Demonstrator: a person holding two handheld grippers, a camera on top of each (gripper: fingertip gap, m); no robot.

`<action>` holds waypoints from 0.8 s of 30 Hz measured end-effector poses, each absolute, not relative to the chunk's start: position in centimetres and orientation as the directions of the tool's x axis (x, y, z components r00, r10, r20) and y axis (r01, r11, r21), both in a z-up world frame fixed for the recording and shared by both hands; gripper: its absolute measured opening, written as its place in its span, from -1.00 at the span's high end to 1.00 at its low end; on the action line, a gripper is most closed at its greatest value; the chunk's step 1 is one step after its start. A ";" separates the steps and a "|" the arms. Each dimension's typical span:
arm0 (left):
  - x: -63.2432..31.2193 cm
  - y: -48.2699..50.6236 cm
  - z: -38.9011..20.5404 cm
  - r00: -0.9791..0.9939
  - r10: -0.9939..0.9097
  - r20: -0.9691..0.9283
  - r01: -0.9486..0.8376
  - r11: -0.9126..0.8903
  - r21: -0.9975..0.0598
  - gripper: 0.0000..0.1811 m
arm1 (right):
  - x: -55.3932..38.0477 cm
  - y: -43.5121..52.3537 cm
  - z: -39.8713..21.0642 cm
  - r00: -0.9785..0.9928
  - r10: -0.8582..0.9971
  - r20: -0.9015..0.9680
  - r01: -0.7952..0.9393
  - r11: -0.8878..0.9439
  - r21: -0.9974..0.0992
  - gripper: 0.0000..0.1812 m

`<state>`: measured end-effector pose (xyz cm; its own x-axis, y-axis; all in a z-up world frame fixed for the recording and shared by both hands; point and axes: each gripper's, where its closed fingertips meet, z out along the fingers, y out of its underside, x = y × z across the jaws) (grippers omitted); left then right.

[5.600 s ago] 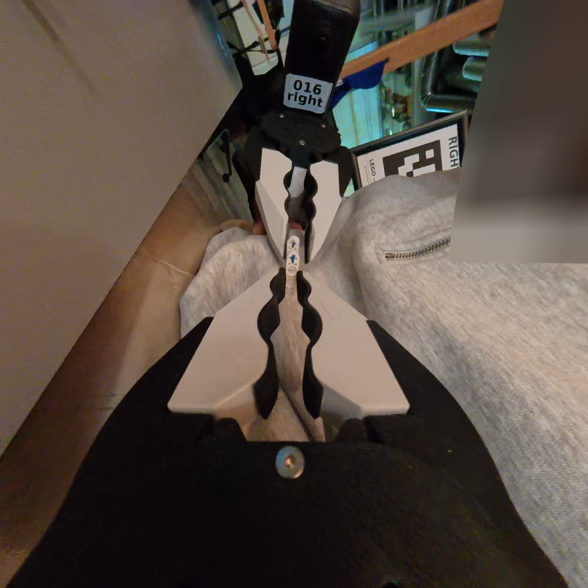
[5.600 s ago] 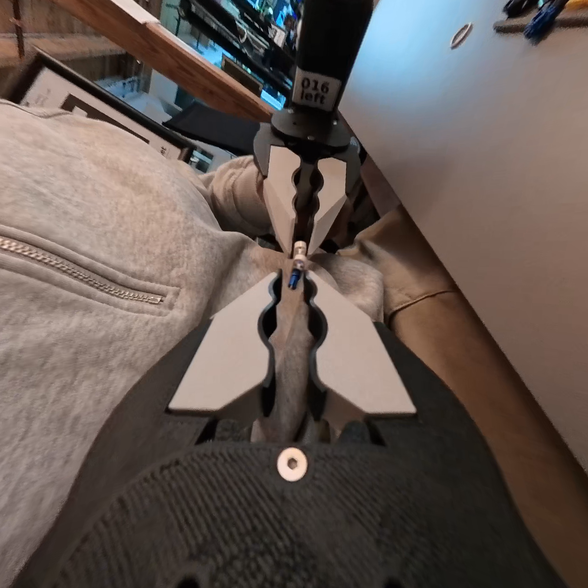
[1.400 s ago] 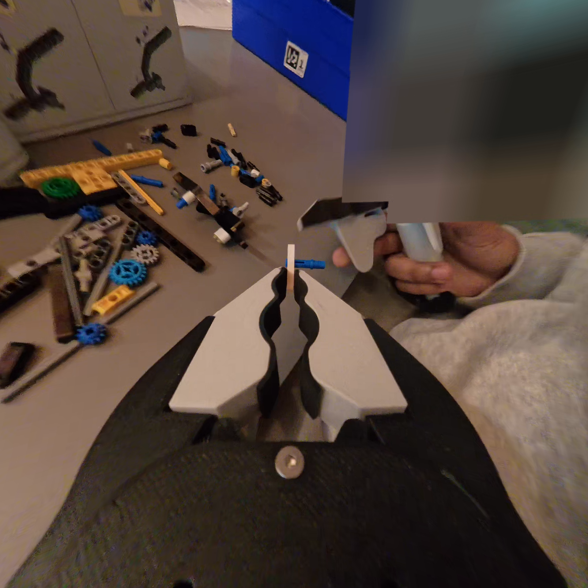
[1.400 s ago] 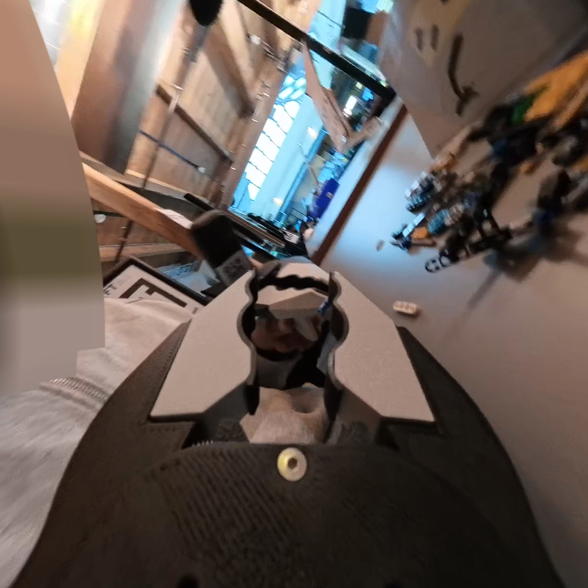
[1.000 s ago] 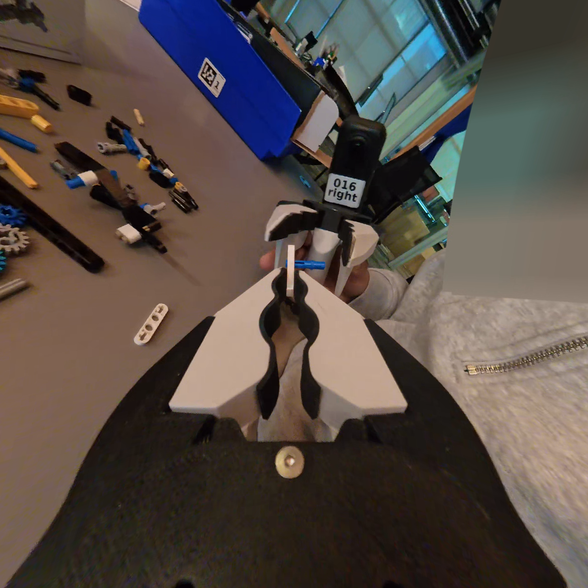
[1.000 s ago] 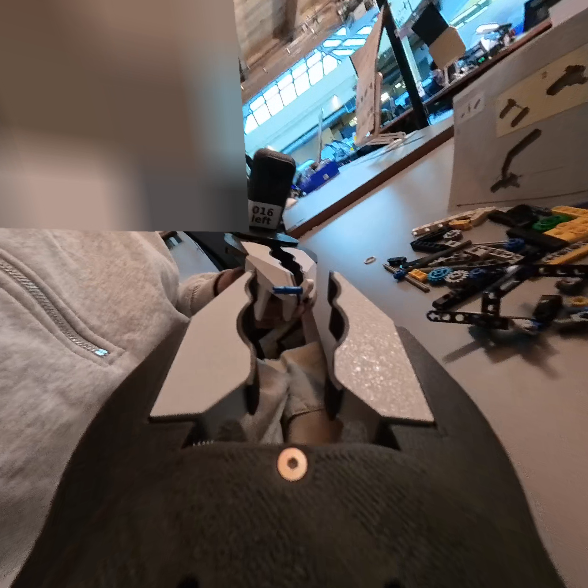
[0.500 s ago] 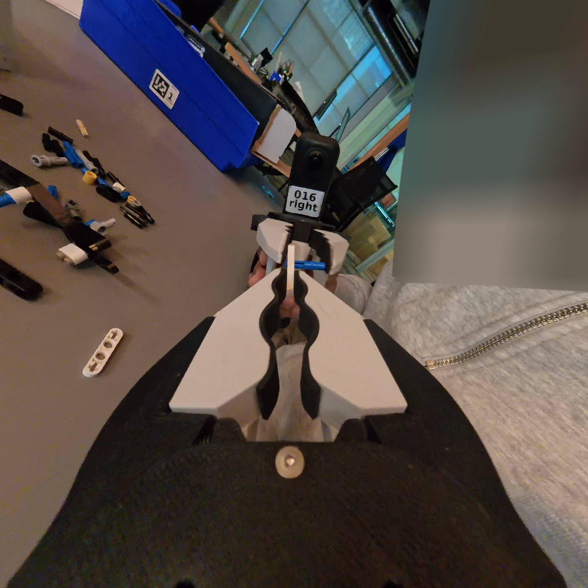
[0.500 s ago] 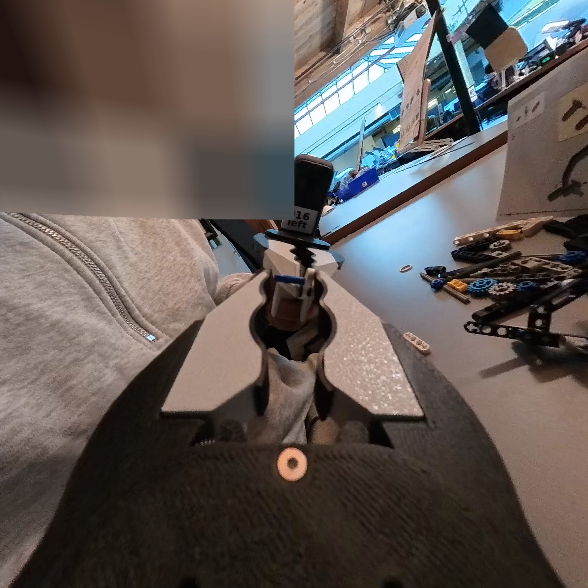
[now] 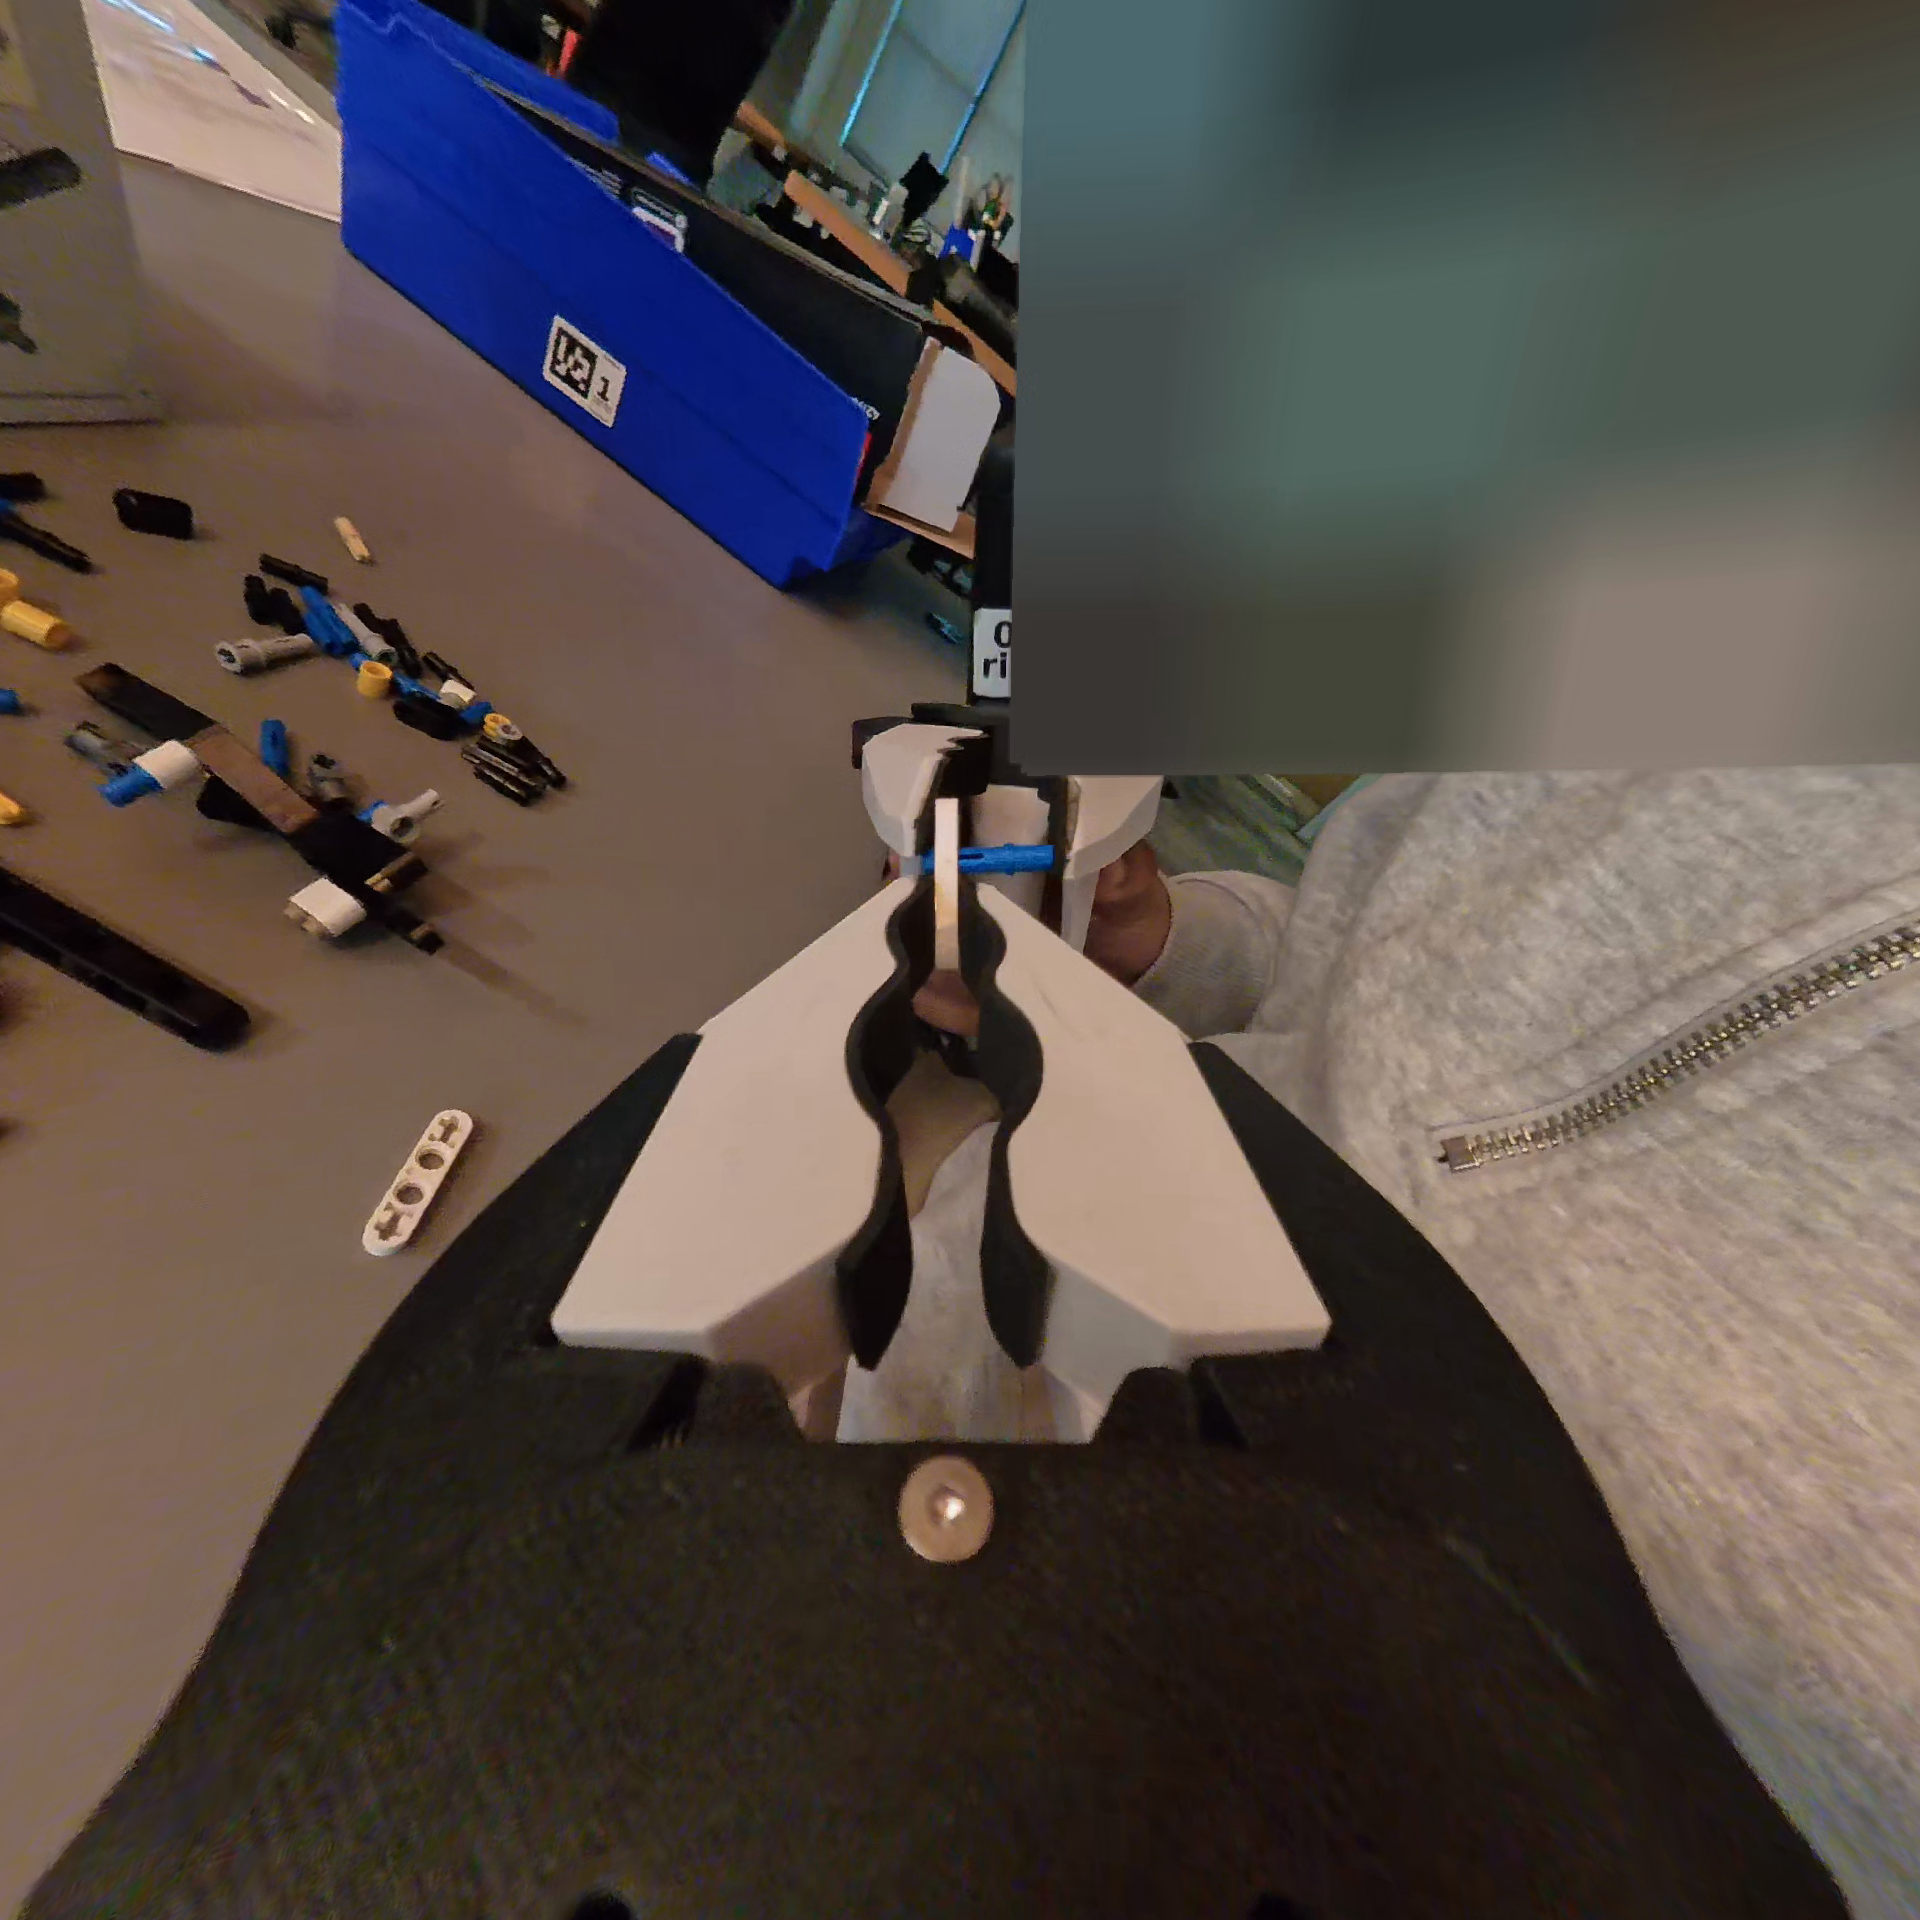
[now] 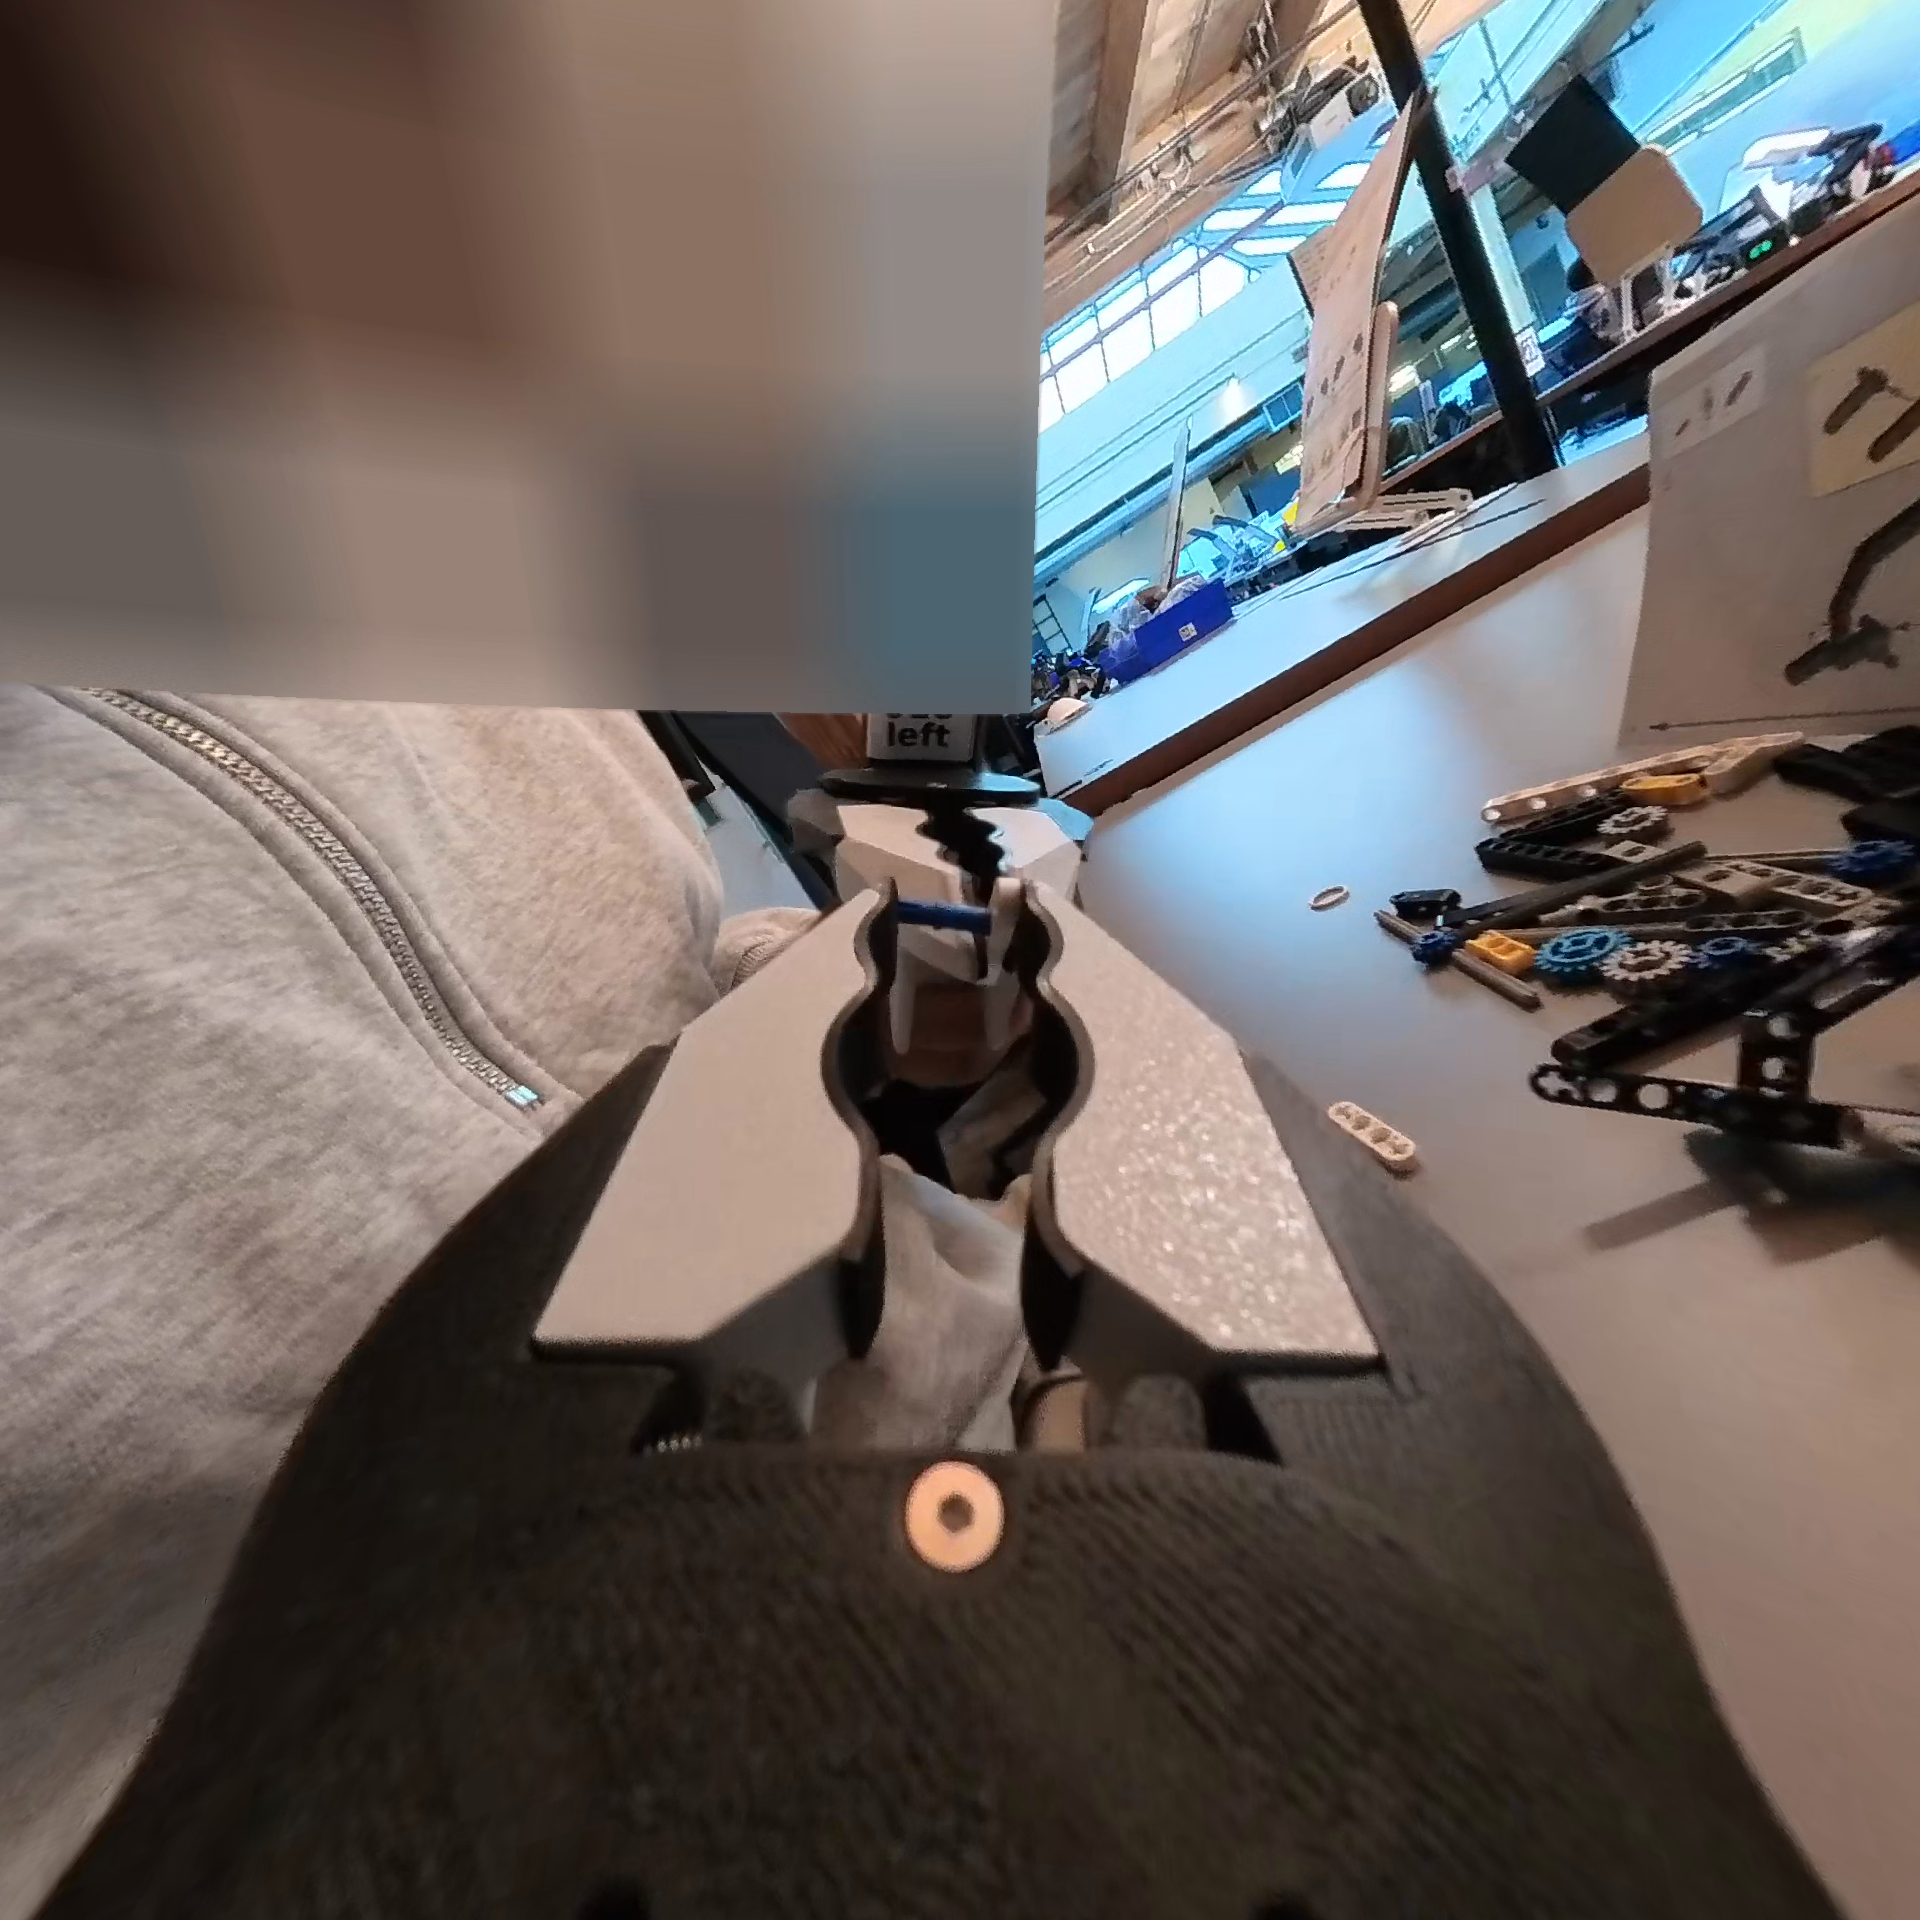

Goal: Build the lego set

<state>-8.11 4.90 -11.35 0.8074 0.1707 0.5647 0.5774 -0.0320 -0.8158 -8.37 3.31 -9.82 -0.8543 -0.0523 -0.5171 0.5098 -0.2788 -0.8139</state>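
A: What is held nearest the camera?

B: A thin white beam [image 9: 947, 868] is clamped edge-on in the closed jaws of the left gripper [image 9: 943, 914], with a blue pin [image 9: 1000, 858] seated through it and projecting sideways, above the person's grey zipped top [image 9: 1558, 1195].

A: And the right gripper [image 10: 951, 920]?

B: Its jaws are parted around the beam and pin, nothing gripped; the pin end lies just beside one inner face.

A: How is the pressing best done?

B: Probably the pin is to be squeezed fully home. The jaws should be kept square to the pin's axis, so the beam is not twisted out of the left grip, and closed slowly.

A: What lies beyond?

B: A spare white beam [image 9: 418, 1181] lies on the grey tabletop [image 9: 623, 935], then scattered pins, gears and black beams [image 10: 1683, 966], with a blue bin [image 9: 582, 312] farthest.
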 end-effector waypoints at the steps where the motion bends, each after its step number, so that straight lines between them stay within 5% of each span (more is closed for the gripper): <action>1: -8.1 4.9 -11.4 0.811 0.171 0.559 0.572 -0.034 -0.820 0.98 | -8.4 3.3 -9.8 -0.852 -0.054 -0.521 0.514 -0.279 -0.811 0.78; 5: -8.0 4.7 -11.1 0.838 0.176 0.517 0.531 -0.042 -0.846 0.98 | -8.6 3.4 -10.0 -0.849 -0.036 -0.527 0.514 -0.283 -0.810 0.67; 24: -8.2 4.9 -11.6 0.817 0.199 0.542 0.557 -0.029 -0.830 0.98 | -8.5 3.6 -10.2 -0.894 0.053 -0.444 0.414 -0.280 -0.866 0.79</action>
<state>-8.21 4.91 -11.63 0.8166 0.1994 0.5416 0.5574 -0.0290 -0.8297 -8.51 3.59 -10.16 -0.8944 0.0527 -0.4442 0.4137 -0.2800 -0.8663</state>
